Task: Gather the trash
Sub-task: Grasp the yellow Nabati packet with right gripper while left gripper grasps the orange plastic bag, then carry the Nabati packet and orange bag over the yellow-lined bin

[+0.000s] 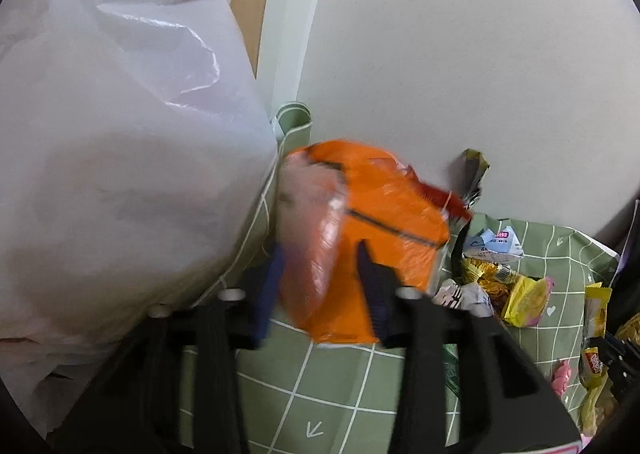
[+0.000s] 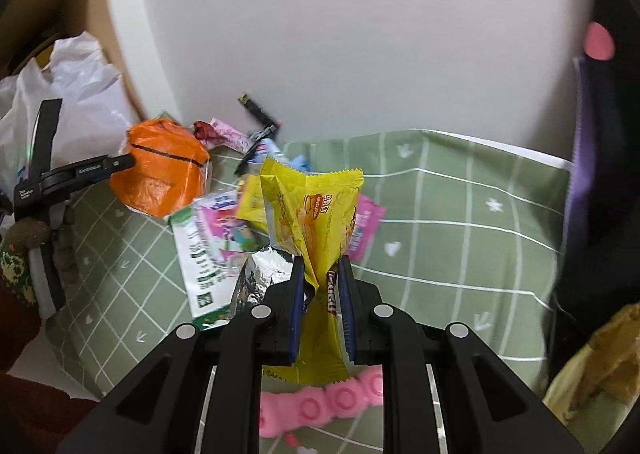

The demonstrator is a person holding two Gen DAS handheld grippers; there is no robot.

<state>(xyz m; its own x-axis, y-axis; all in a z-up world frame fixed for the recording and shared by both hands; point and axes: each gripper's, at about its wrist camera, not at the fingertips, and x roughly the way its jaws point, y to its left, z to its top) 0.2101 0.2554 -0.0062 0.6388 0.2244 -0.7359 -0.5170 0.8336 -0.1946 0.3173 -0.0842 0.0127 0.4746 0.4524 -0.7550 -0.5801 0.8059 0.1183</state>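
Note:
My left gripper (image 1: 320,248) is shut on a crumpled orange packet (image 1: 384,214), with the blue pads pressing on its lower sides just above the green checked cloth (image 1: 320,394). A big white plastic bag (image 1: 120,154) bulges right beside it on the left. In the right wrist view the same orange packet (image 2: 160,174) hangs at the left gripper's black finger (image 2: 120,163), next to the white bag (image 2: 80,94). My right gripper (image 2: 320,294) is shut on the pinched middle of a yellow snack wrapper (image 2: 316,214), held upright above the cloth (image 2: 460,234).
Several loose wrappers (image 2: 224,230) lie heaped on the cloth between the grippers, including a silver foil piece (image 2: 256,274) and a white-green packet (image 2: 200,254). A pink bumpy toy (image 2: 328,398) lies under the right gripper. A white wall (image 2: 340,34) stands close behind.

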